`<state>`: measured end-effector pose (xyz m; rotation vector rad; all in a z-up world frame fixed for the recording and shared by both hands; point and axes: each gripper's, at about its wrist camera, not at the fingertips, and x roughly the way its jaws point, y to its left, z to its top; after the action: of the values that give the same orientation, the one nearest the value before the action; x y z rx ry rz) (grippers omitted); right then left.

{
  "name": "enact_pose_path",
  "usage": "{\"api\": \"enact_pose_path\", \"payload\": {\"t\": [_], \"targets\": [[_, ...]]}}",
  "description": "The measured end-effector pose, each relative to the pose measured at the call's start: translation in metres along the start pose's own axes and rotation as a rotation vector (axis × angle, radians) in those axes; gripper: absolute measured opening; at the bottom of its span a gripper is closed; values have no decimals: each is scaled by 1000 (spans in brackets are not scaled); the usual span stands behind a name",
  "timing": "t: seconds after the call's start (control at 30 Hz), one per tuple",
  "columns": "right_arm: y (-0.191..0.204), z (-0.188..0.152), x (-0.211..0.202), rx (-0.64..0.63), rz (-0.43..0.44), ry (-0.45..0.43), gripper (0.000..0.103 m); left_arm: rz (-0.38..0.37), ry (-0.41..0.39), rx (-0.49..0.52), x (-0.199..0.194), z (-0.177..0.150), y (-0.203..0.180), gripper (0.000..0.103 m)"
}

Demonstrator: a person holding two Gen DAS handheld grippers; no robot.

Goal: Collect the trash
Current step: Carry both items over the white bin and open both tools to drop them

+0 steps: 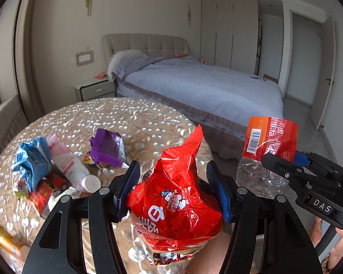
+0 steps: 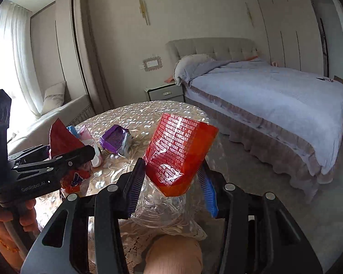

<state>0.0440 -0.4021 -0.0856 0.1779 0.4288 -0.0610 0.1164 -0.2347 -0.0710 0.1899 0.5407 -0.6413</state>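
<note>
Beyond both grippers, the table (image 1: 137,118) holds more litter. The left gripper (image 1: 173,189) is clamped on a red bag (image 1: 176,196); the right gripper (image 2: 171,187) pinches a crushed bottle (image 2: 167,203). Keep both squeezes firm; slick film and plastic could slip.

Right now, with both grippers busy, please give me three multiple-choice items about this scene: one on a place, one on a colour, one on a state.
1. Where does the purple wrapper lie?
A. on the round table
B. on the bed
C. on the nightstand

2. What colour is the bottle's label?
A. green
B. orange-red
C. white

3. What is the left gripper's state?
A. open, empty
B. shut on a snack bag
C. shut on a tube

Key: 1 A, the purple wrapper rests on the table. 2 B, the crushed bottle wears an orange-red label. 3 B, the left gripper squeezes the red snack bag.
</note>
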Motion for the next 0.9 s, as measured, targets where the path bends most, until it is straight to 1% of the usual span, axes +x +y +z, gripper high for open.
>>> {"api": "enact_pose_path", "payload": {"t": [0.1, 0.17, 0.3, 0.33, 0.4, 0.43, 0.5, 0.57, 0.7, 0.77, 0.8, 0.83, 0.87, 0.9], "targets": [[-36, -13, -18, -38, -112, 0, 48, -85, 28, 89, 27, 0, -48, 59], [-56, -27, -25, -75, -182, 20, 48, -145, 63, 144, 45, -4, -78, 59], [-90, -60, -29, -152, -258, 97, 48, -266, 153, 265, 88, -23, -134, 59], [-97, -69, -29, -176, -277, 127, 48, -296, 180, 294, 100, -29, -147, 59], [-112, -93, -22, -224, -329, 195, 48, -332, 237, 355, 128, -43, -171, 59], [-119, -104, -15, -233, -340, 231, 48, -350, 272, 381, 142, -51, -182, 59], [-134, -124, -2, -219, -334, 296, 48, -393, 344, 415, 170, -67, -198, 59], [-148, -144, 12, -212, -337, 349, 48, -412, 416, 438, 196, -83, -212, 59], [-169, -172, 32, -177, -320, 426, 48, -432, 532, 454, 234, -108, -227, 60], [-174, -182, 39, -188, -320, 440, 50, -472, 588, 460, 247, -117, -234, 65], [-176, -188, 41, -198, -317, 446, 58, -483, 608, 461, 251, -120, -235, 86], [-179, -194, 43, -207, -316, 463, 69, -484, 620, 463, 254, -122, -233, 98], [-182, -198, 43, -214, -326, 470, 92, -490, 621, 469, 256, -123, -233, 98], [-184, -202, 42, -220, -337, 468, 99, -495, 624, 475, 253, -126, -236, 98]]}}
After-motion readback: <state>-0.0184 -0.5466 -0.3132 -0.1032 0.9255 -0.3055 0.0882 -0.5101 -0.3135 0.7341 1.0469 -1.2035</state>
